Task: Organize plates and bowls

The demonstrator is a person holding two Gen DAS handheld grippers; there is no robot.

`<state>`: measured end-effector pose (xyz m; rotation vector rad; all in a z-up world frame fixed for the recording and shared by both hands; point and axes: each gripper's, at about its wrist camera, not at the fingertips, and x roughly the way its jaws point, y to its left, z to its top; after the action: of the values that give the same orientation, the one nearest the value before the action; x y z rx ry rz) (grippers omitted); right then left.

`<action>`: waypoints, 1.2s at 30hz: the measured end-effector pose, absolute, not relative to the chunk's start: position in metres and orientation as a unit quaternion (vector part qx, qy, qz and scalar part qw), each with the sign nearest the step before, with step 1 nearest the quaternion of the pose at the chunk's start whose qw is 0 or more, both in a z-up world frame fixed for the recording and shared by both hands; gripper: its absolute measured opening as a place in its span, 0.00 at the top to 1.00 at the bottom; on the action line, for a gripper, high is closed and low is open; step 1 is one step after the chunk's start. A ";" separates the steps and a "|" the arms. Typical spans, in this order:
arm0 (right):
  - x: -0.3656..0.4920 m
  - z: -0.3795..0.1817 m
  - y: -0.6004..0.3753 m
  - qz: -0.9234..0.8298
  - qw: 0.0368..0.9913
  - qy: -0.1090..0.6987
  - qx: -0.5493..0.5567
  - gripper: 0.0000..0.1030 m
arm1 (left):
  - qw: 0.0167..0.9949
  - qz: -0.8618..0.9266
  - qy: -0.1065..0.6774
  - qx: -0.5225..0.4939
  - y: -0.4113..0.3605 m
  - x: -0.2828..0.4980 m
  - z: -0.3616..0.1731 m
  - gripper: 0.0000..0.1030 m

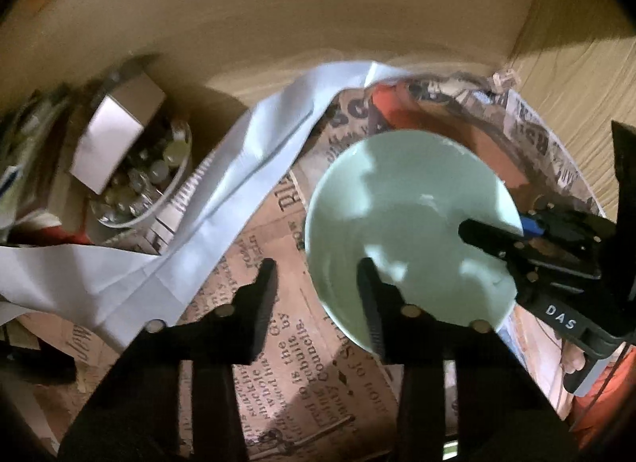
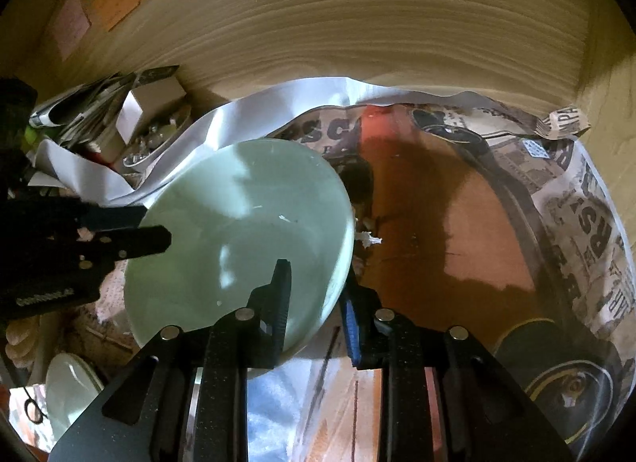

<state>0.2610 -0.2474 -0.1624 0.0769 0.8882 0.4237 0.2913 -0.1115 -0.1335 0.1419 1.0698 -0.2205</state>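
Note:
A pale green bowl point(image 1: 405, 200) point(image 2: 238, 200) sits tilted over a newspaper-lined shelf. In the right wrist view my right gripper point(image 2: 314, 303) is shut on the bowl's near rim, one finger inside and the blue-padded finger outside. It enters the left wrist view from the right as the right gripper point(image 1: 497, 223). My left gripper point(image 1: 318, 283) straddles the opposite rim, its right finger inside the bowl and its left finger standing off the outer wall over the newspaper. The left gripper point(image 2: 157, 227) shows at the bowl's left edge. A second pale green dish point(image 2: 71, 386) lies low at the left.
Printed newspaper point(image 1: 278, 343) lines the shelf under a wooden back wall point(image 1: 278, 25). A white paper strip point(image 1: 238, 168) runs past a clear tub point(image 1: 139, 184) of small glass items with a box in it. A bare orange-brown surface point(image 2: 437, 223) is to the right, and a dark round object point(image 2: 556, 382).

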 end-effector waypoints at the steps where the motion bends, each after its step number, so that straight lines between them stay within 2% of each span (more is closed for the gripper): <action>1: 0.261 -0.161 -0.247 0.204 0.880 0.426 0.039 0.79 | 0.849 -0.108 0.513 0.068 -0.113 0.292 -0.136 0.71; 2: 0.261 -0.161 -0.248 0.205 0.880 0.427 0.042 0.79 | 0.846 -0.109 0.517 0.068 -0.114 0.294 -0.139 0.73; 4: 0.263 -0.162 -0.247 0.207 0.879 0.427 0.043 0.79 | 0.842 -0.115 0.523 0.070 -0.116 0.296 -0.144 0.82; 6: 0.260 -0.161 -0.245 0.202 0.883 0.423 0.035 0.79 | 0.840 -0.118 0.525 0.072 -0.119 0.296 -0.146 0.85; 17: 0.252 -0.148 -0.244 0.184 0.898 0.399 0.031 0.83 | 0.846 -0.113 0.515 0.075 -0.121 0.289 -0.139 0.85; 36: 0.181 -0.075 -0.227 0.196 0.935 0.294 0.023 0.84 | 0.907 -0.108 0.403 0.059 -0.093 0.205 -0.066 0.85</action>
<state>0.1806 -0.2268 -0.0754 0.0479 0.6017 0.3997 0.2051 -0.0932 -0.0657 0.1227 0.8310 -0.2219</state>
